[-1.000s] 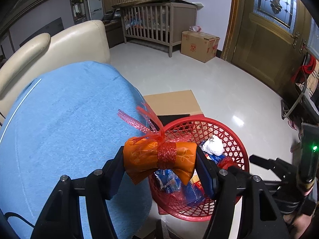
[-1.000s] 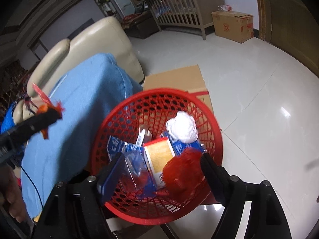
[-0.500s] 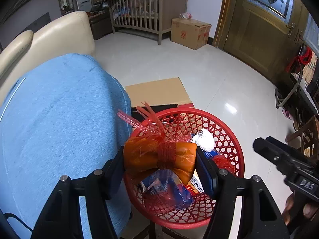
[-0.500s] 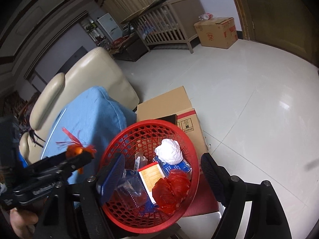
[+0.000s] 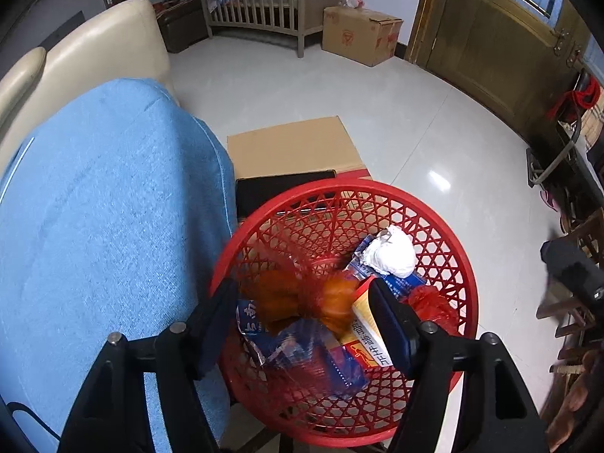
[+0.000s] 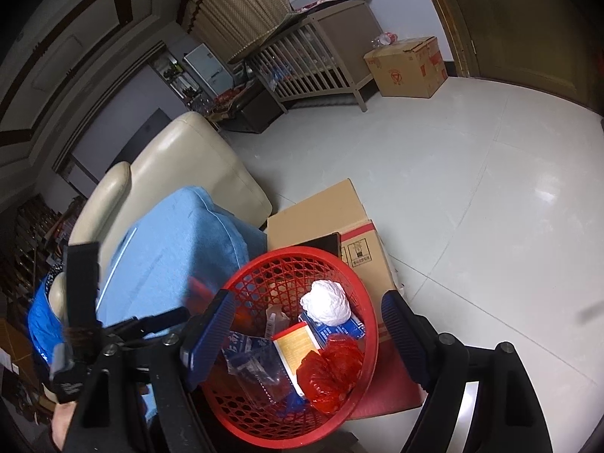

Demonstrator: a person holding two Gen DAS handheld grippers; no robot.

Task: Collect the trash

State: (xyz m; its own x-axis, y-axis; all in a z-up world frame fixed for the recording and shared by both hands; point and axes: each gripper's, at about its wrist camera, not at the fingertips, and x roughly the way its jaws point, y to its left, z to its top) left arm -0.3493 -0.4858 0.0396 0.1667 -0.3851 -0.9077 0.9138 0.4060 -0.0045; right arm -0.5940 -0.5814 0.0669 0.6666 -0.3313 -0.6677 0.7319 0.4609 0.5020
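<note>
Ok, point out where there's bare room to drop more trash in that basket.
The far-left inside of the red basket, behind the white wad, shows bare mesh. The near half is crowded: orange bundle, yellow box, red bag. The blue cushion is bare too.

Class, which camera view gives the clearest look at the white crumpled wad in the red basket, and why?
The right wrist view: the white wad lies sharp and whole, between the open right tongs, inside the red basket. The left wrist view also shows the wad, but at the basket's far side, beyond blurred orange trash.
</note>
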